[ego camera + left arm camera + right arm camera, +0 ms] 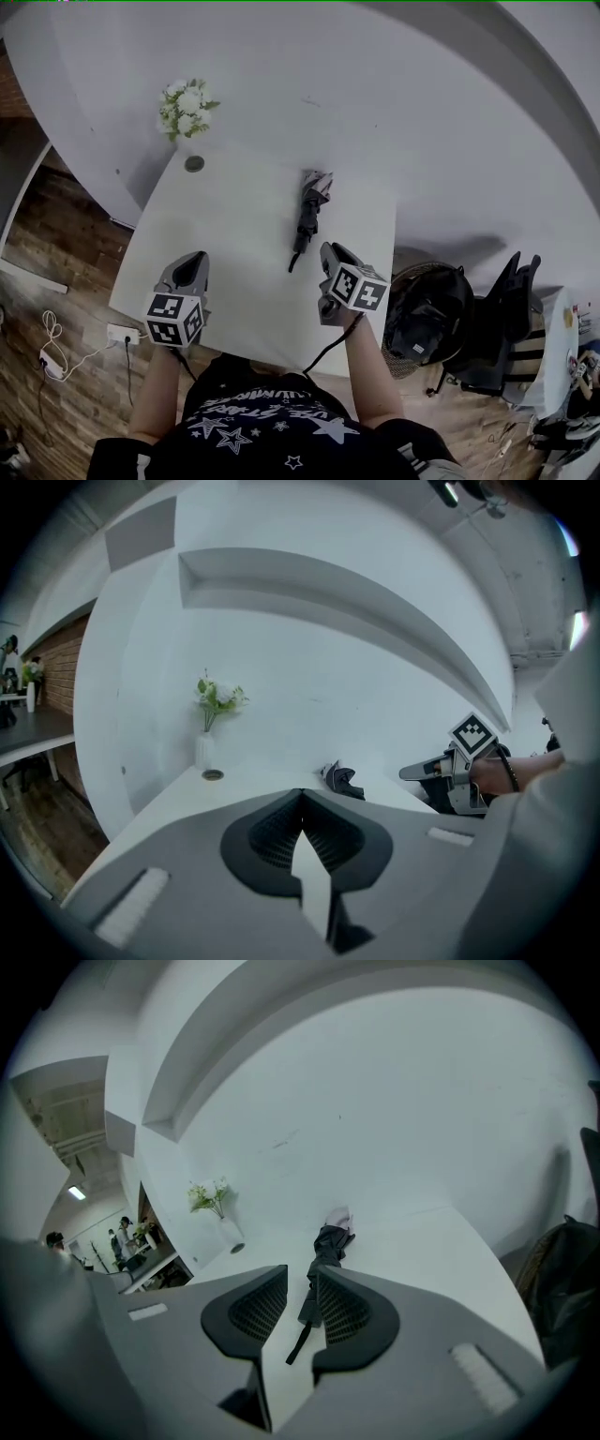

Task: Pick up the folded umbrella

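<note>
The folded dark umbrella (307, 217) lies on the white table (234, 234), canopy end toward the wall, handle and wrist strap toward me. My right gripper (330, 249) hovers just right of the handle end. In the right gripper view its jaws (302, 1275) stand slightly apart, and the umbrella (328, 1244) handle and strap show through the gap just ahead, with no pad pressing on them. My left gripper (195, 261) is over the table's left part, well away from the umbrella. Its jaws (301, 795) are closed together and empty; the umbrella (342, 780) lies ahead to the right.
A white vase of flowers (185, 108) stands at the table's far left corner, with a small round disc (194, 163) beside it. A curved white wall (394, 103) runs behind. A dark chair with a bag (427, 314) sits right of the table. Cables (56, 352) lie on the floor at left.
</note>
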A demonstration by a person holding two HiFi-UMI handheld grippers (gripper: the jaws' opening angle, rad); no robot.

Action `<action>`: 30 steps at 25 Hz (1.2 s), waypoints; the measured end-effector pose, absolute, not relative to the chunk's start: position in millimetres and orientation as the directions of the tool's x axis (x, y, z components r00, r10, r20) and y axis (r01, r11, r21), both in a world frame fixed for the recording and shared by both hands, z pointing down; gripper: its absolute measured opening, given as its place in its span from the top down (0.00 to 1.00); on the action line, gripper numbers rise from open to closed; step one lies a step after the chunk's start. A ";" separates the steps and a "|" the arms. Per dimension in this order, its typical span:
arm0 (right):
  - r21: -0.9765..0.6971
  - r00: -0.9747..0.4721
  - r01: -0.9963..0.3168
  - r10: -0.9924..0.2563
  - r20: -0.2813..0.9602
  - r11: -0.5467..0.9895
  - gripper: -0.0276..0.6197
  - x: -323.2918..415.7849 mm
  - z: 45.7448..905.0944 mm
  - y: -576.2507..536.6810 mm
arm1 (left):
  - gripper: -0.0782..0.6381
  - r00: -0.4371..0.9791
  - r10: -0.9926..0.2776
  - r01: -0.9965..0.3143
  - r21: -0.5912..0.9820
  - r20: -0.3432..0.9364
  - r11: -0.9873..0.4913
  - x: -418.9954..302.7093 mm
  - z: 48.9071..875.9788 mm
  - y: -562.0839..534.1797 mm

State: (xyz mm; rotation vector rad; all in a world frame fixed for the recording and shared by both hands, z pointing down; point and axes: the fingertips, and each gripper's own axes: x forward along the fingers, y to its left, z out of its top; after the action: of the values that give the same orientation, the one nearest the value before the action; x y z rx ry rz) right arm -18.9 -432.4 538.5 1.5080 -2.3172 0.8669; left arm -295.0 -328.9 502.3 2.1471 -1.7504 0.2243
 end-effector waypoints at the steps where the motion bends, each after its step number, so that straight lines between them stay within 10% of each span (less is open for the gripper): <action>1: -0.351 -0.433 -0.893 -0.748 0.503 0.281 0.76 -20.9 538.8 -436.2 | 0.89 0.234 -0.909 -0.967 0.175 0.343 -0.183 -295.6 500.7 -336.8; 10: -0.329 -0.393 -0.914 -0.718 0.574 0.237 0.37 -50.7 563.2 -474.8 | 0.89 0.331 -0.877 -0.942 0.177 0.347 -0.286 -300.0 495.7 -400.4; 30: -0.190 -0.239 -0.971 -0.675 0.698 0.147 0.47 -62.9 628.4 -557.2 | 0.89 0.424 -0.790 -0.905 0.226 0.443 -0.360 -303.8 550.2 -472.2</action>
State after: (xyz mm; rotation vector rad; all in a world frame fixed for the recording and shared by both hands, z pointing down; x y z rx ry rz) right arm -62.9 -557.2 628.4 1.5679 -1.9782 0.8699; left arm -303.8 -472.2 550.2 2.2500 -1.4383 0.3597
